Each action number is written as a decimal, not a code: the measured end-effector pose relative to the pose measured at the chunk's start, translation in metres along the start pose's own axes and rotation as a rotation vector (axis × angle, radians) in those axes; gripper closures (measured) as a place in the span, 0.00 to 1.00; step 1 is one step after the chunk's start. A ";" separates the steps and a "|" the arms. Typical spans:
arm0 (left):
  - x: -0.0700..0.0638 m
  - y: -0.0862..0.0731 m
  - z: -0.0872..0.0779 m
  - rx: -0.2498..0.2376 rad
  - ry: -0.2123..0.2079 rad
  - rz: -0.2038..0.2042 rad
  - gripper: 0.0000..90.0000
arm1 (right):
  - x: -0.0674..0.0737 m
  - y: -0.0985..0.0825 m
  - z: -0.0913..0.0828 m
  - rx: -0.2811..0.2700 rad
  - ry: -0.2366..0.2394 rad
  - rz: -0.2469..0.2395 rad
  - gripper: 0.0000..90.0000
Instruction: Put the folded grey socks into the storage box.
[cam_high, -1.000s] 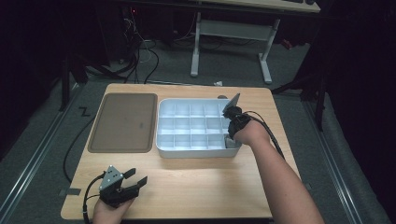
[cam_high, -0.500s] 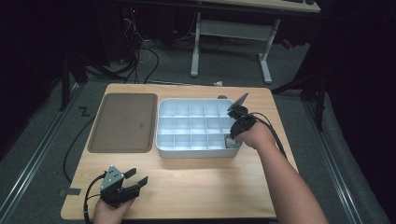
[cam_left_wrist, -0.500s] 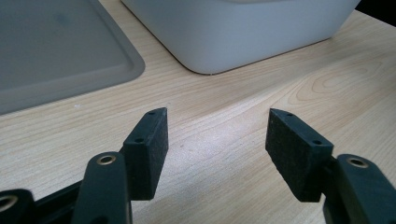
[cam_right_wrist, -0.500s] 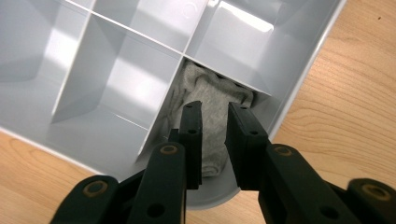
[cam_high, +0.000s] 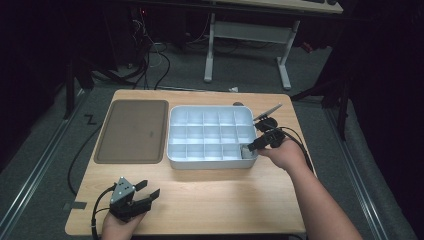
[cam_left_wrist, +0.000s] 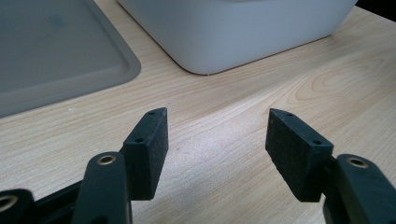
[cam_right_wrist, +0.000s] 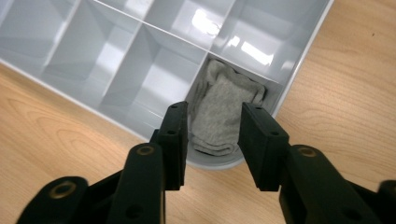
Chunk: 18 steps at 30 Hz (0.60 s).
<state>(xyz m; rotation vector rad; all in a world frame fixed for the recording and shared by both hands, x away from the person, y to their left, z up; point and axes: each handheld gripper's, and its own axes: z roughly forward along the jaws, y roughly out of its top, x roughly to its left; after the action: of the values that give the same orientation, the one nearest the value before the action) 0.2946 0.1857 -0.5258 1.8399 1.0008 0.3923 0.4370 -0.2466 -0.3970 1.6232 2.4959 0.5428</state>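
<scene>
The grey sock (cam_right_wrist: 223, 111) lies folded in the near corner compartment of the white divided box (cam_high: 210, 131), and the right claw (cam_right_wrist: 214, 140) hangs just above it, jaws having just been opening and clear of the cloth. To finish well, I would lift straight up so no pad snags the fabric. The left claw (cam_left_wrist: 218, 140) rests spread and empty on the surface (cam_high: 215, 200).

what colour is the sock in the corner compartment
Light grey sock, plain with no pattern; the right gripper view shows it best.
</scene>
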 end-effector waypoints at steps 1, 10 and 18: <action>0.000 0.000 0.000 -0.001 0.001 0.000 0.44 | 0.001 -0.002 -0.002 -0.013 0.000 -0.009 0.68; -0.002 0.000 0.000 0.000 0.006 0.002 0.44 | 0.015 -0.045 -0.008 -0.202 0.008 -0.059 0.58; -0.009 -0.002 0.003 -0.001 0.006 0.013 0.44 | 0.025 -0.084 -0.001 -0.321 0.012 -0.092 0.54</action>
<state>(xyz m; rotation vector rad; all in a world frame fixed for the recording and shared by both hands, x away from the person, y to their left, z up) 0.2900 0.1777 -0.5276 1.8464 0.9931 0.4066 0.3536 -0.2553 -0.4235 1.3830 2.3273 0.8896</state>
